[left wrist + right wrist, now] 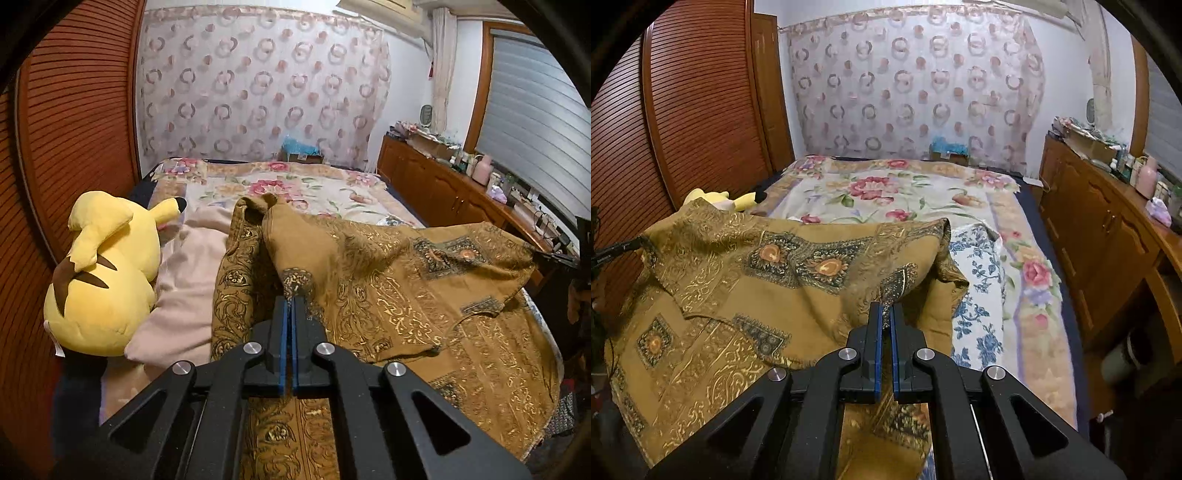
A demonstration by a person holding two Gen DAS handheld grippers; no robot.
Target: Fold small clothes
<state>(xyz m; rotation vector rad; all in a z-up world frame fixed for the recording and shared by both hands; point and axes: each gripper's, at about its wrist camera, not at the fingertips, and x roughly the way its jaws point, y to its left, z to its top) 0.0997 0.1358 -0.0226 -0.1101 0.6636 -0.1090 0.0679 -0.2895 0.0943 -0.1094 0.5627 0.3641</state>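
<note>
Both hand-held grippers mine: left hand-held gripper [290, 300] clamped tight on brown patterned garment [406, 295], right hand-held gripper [886, 308] pinching same garment. Cloth draped on bed [923, 192]; yellow plush [103, 273] at 9 o'clock.

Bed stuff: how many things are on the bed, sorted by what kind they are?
Plush toys: 1, the yellow plush toy
Clothes: 1, the brown patterned garment pinched by the left gripper and the right gripper
Pillows: 1, the pink pillow
Blue floral cloths: 1, the blue floral cloth
Total: 4
</note>
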